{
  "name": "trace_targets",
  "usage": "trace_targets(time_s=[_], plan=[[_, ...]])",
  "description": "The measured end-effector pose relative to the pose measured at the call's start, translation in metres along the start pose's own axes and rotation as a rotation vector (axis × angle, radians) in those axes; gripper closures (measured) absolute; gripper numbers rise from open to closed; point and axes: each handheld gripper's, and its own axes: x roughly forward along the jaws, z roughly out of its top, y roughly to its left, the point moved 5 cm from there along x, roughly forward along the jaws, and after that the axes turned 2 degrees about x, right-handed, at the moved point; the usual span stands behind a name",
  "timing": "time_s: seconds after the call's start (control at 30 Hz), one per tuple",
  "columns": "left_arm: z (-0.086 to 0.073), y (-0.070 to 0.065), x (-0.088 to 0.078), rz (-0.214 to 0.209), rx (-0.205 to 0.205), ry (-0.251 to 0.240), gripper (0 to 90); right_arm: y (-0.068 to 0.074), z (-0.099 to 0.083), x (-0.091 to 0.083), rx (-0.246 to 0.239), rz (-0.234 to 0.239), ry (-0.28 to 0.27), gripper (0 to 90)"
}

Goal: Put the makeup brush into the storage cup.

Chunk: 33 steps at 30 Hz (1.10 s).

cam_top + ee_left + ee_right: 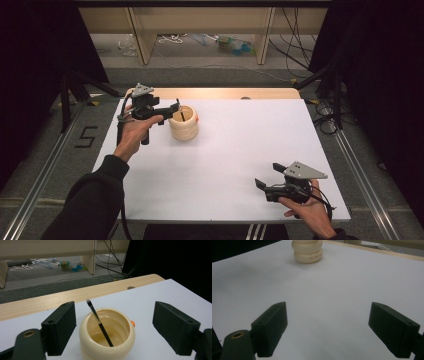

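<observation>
Cream ribbed pot stands at roughly 10 o'clock on the white table, near the far left edge. A thin black brush leans inside it, tip up. Left gripper hovers just beside the pot's rim — jaws wide, pot between them untouched. Right gripper at 5 o'clock — jaws wide, nothing held.

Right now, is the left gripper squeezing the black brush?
No, the left gripper has its jaws wide apart, and the black brush leans free inside the cream cup between them.
</observation>
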Motion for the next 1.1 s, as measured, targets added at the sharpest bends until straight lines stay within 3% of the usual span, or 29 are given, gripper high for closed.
trace_targets(time_s=[0.27,0.3,0.37,0.4,0.43,0.47,0.67,0.87,0.93,1.1], plan=[[-0.018,-0.012,-0.017,-0.051,-0.014,-0.016,17.8,0.0,0.0,0.0,0.005,0.001,0.001,16.3],[-0.02,-0.013,-0.019,-0.054,-0.014,-0.024,17.8,0.001,0.001,0.002,0.007,0.012,-0.026,16.3],[-0.026,-0.015,-0.02,-0.066,-0.015,-0.02,17.8,0.001,0.001,0.002,0.007,0.012,-0.025,16.2],[-0.028,-0.015,-0.02,-0.075,0.001,-0.024,17.7,0.001,0.001,0.002,0.007,0.013,-0.025,16.2],[-0.03,-0.017,-0.021,-0.082,-0.003,-0.028,17.6,0.0,0.0,0.0,0.002,-0.001,0.001,16.3],[-0.032,-0.018,-0.022,-0.092,0.02,-0.032,17.7,0.0,0.0,0.0,-0.003,-0.003,-0.004,16.2],[-0.044,-0.028,-0.03,-0.109,0.007,-0.041,17.5,-0.002,0.001,0.001,-0.017,-0.015,-0.012,16.2],[-0.059,-0.032,-0.037,-0.112,0.033,-0.025,17.1,-0.001,0.001,0.0,-0.023,-0.008,-0.01,16.3],[-0.064,-0.033,-0.04,-0.123,0.067,-0.022,17.0,0.0,0.001,-0.001,-0.019,-0.003,-0.006,16.2],[-0.072,-0.035,-0.047,-0.142,0.085,-0.027,16.4,0.001,0.002,0.0,-0.012,0.003,-0.01,16.2]])
